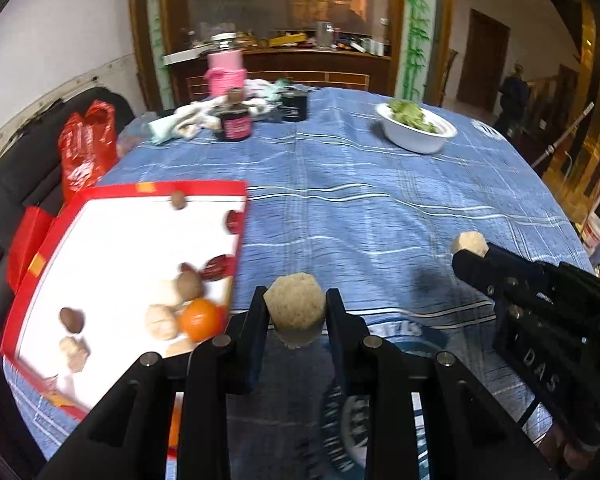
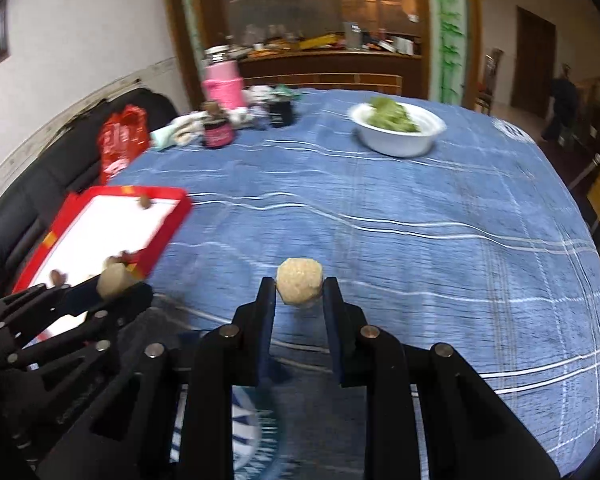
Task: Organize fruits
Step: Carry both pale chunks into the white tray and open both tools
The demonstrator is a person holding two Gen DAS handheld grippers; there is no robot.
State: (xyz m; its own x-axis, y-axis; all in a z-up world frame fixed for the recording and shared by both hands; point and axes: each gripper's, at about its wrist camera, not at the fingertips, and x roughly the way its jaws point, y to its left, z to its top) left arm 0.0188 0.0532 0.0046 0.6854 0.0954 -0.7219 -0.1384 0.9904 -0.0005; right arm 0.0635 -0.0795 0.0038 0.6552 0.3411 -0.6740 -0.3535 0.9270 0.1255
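Two grippers are each clamping a beige lump: left gripper (image 1: 296,312), right gripper (image 2: 299,288). Narrow tip grips are risking a slip, dropping a lump (image 1: 295,307) onto the tablecloth (image 1: 380,208) short of the red box (image 1: 112,240).

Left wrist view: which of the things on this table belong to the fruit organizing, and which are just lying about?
Job in hand:
- tan hexagonal piece in the left claw
- second tan piece in the right claw
- red tray holding an orange and brown nuts
- white bowl of greens, possibly

Lying about:
- pink bottle
- dark jar
- black cup
- red bag
- crumpled cloths
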